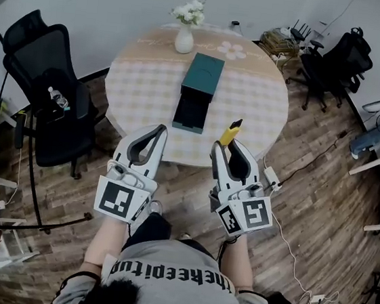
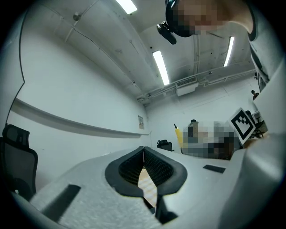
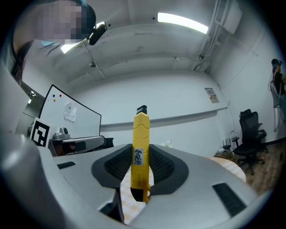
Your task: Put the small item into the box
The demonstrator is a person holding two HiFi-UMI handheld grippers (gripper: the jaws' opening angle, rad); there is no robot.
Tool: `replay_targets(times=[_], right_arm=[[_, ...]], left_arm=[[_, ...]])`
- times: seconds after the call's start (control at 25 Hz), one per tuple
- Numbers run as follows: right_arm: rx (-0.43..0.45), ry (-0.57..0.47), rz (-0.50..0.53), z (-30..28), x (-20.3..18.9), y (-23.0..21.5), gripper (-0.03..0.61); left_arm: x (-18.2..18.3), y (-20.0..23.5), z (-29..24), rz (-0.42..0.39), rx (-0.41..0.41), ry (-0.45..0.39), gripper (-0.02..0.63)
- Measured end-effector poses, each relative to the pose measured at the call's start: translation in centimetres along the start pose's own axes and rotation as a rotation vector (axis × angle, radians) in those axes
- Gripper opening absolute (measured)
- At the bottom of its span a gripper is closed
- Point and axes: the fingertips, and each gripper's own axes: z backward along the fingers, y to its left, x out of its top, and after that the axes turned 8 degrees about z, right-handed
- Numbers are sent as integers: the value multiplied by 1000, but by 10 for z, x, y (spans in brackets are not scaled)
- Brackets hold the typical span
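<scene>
Right gripper grips a yellow knife; left gripper is closed and empty.
In the right gripper view the knife stands upright between the jaws, its black tip above them. In the head view both grippers sit at lower centre, by the near edge of the round counter. The knife is to the lower right of the green box, not touching it. The box lies mid-counter with its drawer pulled out toward the person. A vase stands beyond it.
</scene>
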Motion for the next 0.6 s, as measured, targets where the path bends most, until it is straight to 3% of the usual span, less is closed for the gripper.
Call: replay_targets(times=[0.6], right_arm=[[-85,17,-9,-82,-17,-2,118]], left_arm=[[-16,78,-44,28,-83,23,17]])
